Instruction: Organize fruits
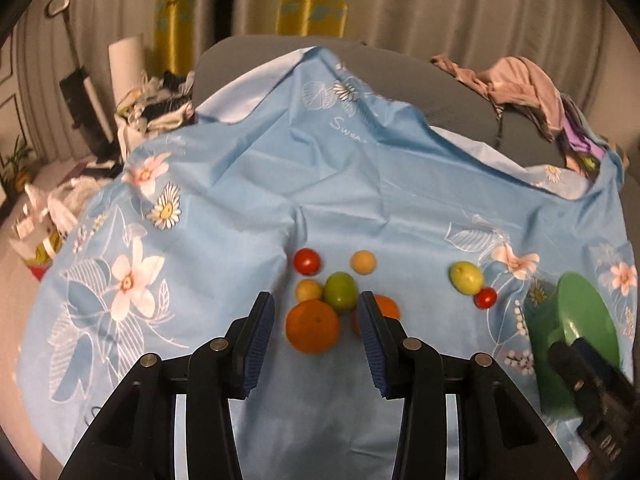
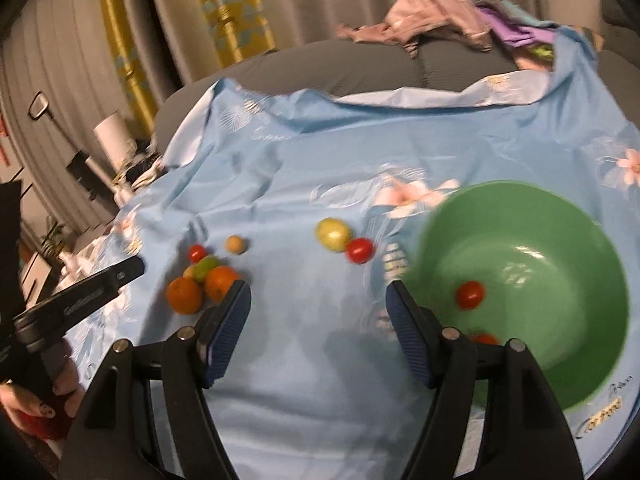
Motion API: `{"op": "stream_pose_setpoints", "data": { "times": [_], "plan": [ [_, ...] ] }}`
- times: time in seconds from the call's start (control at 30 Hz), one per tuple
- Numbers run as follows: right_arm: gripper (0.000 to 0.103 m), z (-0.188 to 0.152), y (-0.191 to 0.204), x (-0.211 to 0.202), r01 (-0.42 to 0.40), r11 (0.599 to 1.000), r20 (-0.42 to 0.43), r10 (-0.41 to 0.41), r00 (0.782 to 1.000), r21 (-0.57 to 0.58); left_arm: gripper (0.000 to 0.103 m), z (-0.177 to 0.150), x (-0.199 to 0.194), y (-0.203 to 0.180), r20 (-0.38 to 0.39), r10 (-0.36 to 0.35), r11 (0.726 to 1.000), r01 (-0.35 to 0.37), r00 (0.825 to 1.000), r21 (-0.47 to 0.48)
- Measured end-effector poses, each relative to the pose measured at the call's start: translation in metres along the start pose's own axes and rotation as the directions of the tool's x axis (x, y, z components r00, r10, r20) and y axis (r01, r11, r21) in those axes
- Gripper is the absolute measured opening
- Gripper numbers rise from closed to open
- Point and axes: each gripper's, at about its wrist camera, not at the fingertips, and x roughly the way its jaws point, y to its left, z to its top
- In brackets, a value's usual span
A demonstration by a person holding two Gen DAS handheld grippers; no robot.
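My left gripper (image 1: pixel 316 312) is open and empty, with an orange (image 1: pixel 313 326) lying between its fingertips on the blue flowered cloth (image 1: pixel 248 184). A second orange (image 1: pixel 385 309), a green fruit (image 1: pixel 340 290), a red tomato (image 1: pixel 307 261) and two small yellow fruits (image 1: pixel 363 261) cluster just beyond. A yellow-green fruit (image 1: pixel 466 277) and a tomato (image 1: pixel 485 298) lie to the right. My right gripper (image 2: pixel 318 300) is open and empty beside a green bowl (image 2: pixel 560 360). A tomato (image 2: pixel 470 295) lies in the bowl, and a second red fruit (image 2: pixel 485 338) shows partly behind my finger.
The cloth covers a grey couch (image 1: pixel 460 92). Pink and purple clothes (image 1: pixel 528 88) are piled at its back right. Clutter and a white roll (image 1: pixel 126 64) stand at the left. Curtains hang behind. The left gripper shows in the right wrist view (image 2: pixel 80 300).
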Motion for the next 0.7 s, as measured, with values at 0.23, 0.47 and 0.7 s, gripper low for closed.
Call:
{"op": "stream_pose_setpoints", "data": {
  "times": [0.23, 0.47, 0.7],
  "plan": [
    [0.070, 0.011, 0.021, 0.030, -0.039, 0.998, -0.070, 0.042, 0.997, 0.040, 0.042, -0.002, 0.013, 0.020, -0.037, 0.023, 0.999, -0.025, 0.999, -0.048],
    [0.060, 0.029, 0.041, 0.072, -0.084, 0.995, -0.182, 0.093, 0.979, 0.053, 0.042, -0.002, 0.026, 0.020, -0.073, -0.070, 0.996, 0.066, 0.995, -0.060],
    [0.054, 0.035, 0.059, 0.121, -0.163, 0.984, -0.272, 0.176, 0.946, 0.071, 0.042, -0.007, 0.045, 0.014, -0.117, -0.022, 1.000, 0.020, 0.993, -0.024]
  ]
}}
